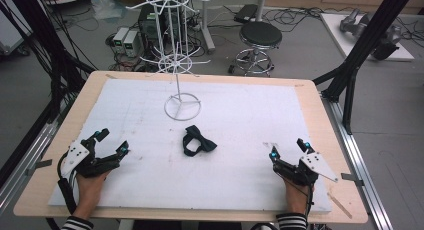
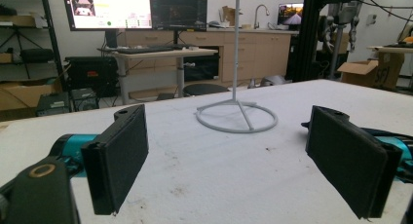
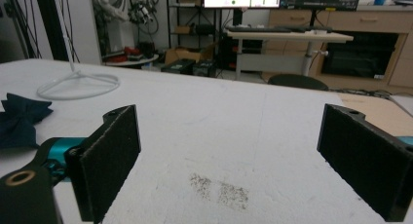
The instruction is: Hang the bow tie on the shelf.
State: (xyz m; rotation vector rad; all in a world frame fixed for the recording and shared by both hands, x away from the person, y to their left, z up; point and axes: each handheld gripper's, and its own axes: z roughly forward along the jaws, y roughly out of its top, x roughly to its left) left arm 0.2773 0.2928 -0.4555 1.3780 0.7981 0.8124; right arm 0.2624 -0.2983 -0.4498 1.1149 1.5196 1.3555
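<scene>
Your left gripper (image 1: 110, 142) and right gripper (image 1: 289, 149) both rest low on the white mat (image 1: 240, 120), jaws spread wide with nothing between them. The dark bow tie (image 1: 197, 141) lies ahead, between the two grippers and apart from both. Beyond it stands the white wire rack (image 1: 182, 107).

The white rack (image 2: 236, 63) loses its top at the left tool view's upper edge. In the right tool view the dark bow tie (image 3: 19, 119) is cut by the left edge.
</scene>
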